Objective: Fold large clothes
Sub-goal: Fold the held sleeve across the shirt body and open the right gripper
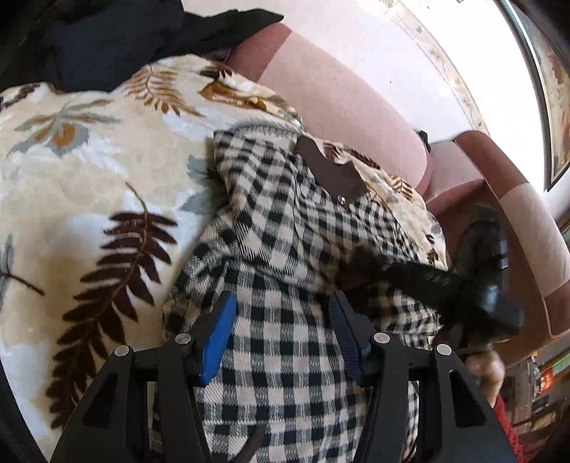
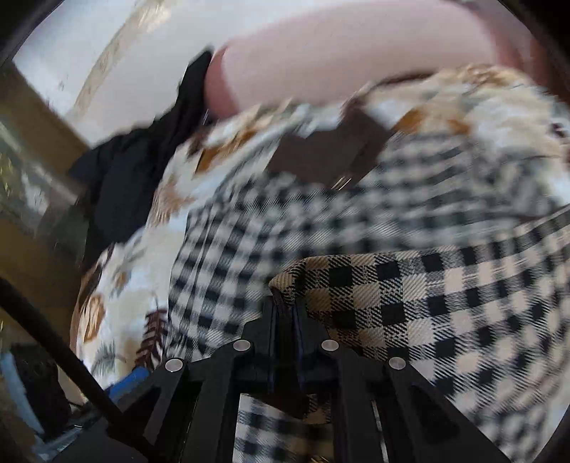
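A black-and-cream checked garment point(image 1: 285, 249) with a brown collar point(image 1: 331, 171) lies on a leaf-print blanket point(image 1: 89, 171) over a pink sofa. My left gripper point(image 1: 281, 313) is open, its blue pads point(image 1: 219, 334) spread just above the checked cloth. My right gripper point(image 2: 285, 306) is shut on a fold of the checked garment point(image 2: 392, 295) and holds it lifted; the view is motion-blurred. The right gripper also shows in the left wrist view point(image 1: 477, 285) at the garment's right edge.
The pink sofa backrest point(image 1: 356, 99) and armrest point(image 1: 527, 213) border the blanket at the back and right. A dark garment point(image 1: 124, 32) lies at the blanket's far end, and also shows in the right wrist view point(image 2: 142, 167). A white wall is behind.
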Motion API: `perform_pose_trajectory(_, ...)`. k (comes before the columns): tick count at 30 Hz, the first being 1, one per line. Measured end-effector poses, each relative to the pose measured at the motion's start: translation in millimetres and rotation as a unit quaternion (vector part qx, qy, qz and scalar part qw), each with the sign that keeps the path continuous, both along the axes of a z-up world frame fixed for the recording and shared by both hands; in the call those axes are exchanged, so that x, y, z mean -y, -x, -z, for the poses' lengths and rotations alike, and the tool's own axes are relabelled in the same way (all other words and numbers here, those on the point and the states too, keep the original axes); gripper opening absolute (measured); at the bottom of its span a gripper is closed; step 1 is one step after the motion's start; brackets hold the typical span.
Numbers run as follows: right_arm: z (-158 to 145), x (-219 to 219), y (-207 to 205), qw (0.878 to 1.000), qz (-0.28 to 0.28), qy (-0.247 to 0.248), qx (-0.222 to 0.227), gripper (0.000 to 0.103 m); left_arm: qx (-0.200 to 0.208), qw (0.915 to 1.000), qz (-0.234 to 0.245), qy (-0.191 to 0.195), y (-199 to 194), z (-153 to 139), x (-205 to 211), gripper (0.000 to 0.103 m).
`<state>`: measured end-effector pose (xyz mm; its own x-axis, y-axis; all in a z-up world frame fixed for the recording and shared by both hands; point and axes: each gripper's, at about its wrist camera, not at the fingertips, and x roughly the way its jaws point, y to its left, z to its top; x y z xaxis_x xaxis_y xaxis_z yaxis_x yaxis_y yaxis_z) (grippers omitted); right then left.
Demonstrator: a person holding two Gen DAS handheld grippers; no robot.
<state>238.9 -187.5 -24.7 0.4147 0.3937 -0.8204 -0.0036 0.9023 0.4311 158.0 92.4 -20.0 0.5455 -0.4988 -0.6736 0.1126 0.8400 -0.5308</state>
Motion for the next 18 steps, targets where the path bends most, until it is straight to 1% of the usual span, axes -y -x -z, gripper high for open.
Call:
perform_pose_trajectory(2, 5.6, 3.9, 1.3, 1.0, 0.0, -0.012, -0.004, 0.014, 0.014, 0.9998, 0.002, -0.016, 1.0, -2.6, 6.6, 0.054)
perform_pose_trajectory(3, 1.8, 11.2, 6.6, 1.0, 0.001, -0.03, 0.003, 0.024, 0.018, 0.9996, 0.005, -0.022, 1.2, -2.5, 9.4, 0.059)
perform_pose_trajectory(4, -3.9, 18.9, 12.5, 0.999, 0.004, -0.037, 0.013, 0.031, 0.022, 0.9993, 0.009, -0.029, 2.2, -1.2, 14.2, 0.061)
perform_pose_trajectory(5, -14.9, 30.7, 23.0, 0.999, 0.013, -0.036, 0.032, 0.045, 0.021, 0.9991, 0.016, -0.034, 2.5, 1.4, 19.5, 0.061)
perform_pose_trajectory(6, -22.8, 39.0, 30.1, 0.998, 0.019, -0.031, 0.045, 0.05, 0.017, 0.9989, 0.022, -0.037, 1.7, 4.0, 22.9, 0.061)
perform_pose_trajectory(8, -38.4, 61.1, 47.1, 0.997, 0.029, -0.016, 0.065, 0.05, 0.011, 0.9987, 0.033, -0.037, 0.3, 7.9, 34.5, 0.061)
perform_pose_trajectory(10, -46.5, 79.8, 61.2, 0.996, 0.042, -0.008, 0.08, 0.05, 0.009, 0.998, 0.042, -0.047, -5.0, 8.9, 48.9, 0.061)
perform_pose_trajectory(12, -49.1, 102.0, 73.3, 0.993, 0.069, -0.003, 0.095, 0.051, 0.013, 0.9969, 0.052, -0.057, -10.7, 7.3, 62.6, 0.061)
perform_pose_trajectory(13, -47.9, 112.7, 75.8, 0.991, 0.087, -0.007, 0.098, 0.051, 0.019, 0.9955, 0.06, -0.071, -17.6, 4.8, 74.7, 0.061)
perform_pose_trajectory(16, -50.3, 133.8, 73.7, 0.989, 0.105, -0.028, 0.099, 0.051, 0.023, 0.9916, 0.08, -0.099, -40.7, 2.2, 102.3, 0.061)
perform_pose_trajectory(18, -51.2, 140.9, 72.4, 0.988, 0.111, -0.026, 0.103, 0.051, 0.014, 0.9911, 0.091, -0.097, -58.1, 5.4, 115.5, 0.063)
